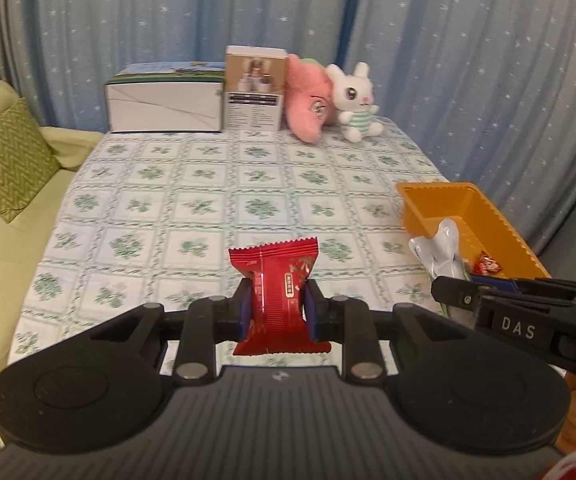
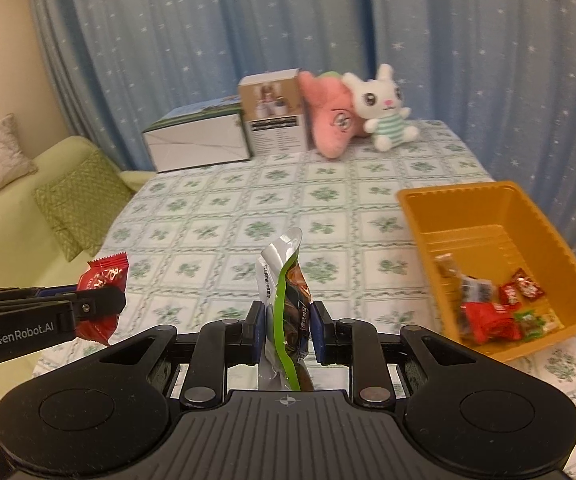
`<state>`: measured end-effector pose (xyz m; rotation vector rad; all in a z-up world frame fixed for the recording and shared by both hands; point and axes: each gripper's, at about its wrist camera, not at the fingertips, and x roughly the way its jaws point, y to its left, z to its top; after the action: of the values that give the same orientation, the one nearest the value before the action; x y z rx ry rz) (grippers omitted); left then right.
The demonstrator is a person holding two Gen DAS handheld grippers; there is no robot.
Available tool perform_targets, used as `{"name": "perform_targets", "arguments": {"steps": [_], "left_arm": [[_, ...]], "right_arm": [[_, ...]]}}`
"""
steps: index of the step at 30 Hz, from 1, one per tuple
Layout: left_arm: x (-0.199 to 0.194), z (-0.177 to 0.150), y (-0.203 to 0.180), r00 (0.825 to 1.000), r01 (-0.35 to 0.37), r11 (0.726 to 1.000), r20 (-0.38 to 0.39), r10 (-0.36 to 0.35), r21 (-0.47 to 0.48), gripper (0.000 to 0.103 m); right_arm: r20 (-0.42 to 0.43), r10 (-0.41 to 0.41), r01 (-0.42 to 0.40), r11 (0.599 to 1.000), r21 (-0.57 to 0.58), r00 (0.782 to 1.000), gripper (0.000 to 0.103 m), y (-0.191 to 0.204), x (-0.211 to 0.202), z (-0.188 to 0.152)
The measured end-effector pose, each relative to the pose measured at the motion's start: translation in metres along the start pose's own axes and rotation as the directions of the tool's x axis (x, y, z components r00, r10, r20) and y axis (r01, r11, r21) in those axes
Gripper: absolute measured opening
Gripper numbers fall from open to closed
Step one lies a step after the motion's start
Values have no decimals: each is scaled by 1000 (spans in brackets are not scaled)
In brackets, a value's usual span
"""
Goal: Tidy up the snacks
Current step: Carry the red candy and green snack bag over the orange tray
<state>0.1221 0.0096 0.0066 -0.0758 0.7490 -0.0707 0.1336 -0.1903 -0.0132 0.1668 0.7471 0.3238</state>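
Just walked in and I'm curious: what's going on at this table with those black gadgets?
A person is sorting snacks with a two-fingered tool in each hand. The left gripper is shut on a red snack packet; the right gripper is shut on a green and silver pouch. Both are held above the table, beside an orange tray already holding several sweets.

Wide open stretch of tablecloth ahead, nothing on it. Boxes and plush toys line the far edge. The orange tray blocks the right side, its far half bare, snacks crowding the near corner.
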Motion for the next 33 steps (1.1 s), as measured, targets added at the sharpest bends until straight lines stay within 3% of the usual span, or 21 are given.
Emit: {"name": "perform_targets", "arguments": {"steps": [17, 33], "left_arm": [[45, 23, -114, 987, 161, 976, -33, -157, 150, 24], [107, 35, -194, 963, 264, 939, -108, -245, 221, 24]], "right_arm": [[38, -167, 158, 972, 175, 985, 24, -116, -34, 14], [7, -224, 217, 951, 221, 975, 24, -202, -27, 26]]}}
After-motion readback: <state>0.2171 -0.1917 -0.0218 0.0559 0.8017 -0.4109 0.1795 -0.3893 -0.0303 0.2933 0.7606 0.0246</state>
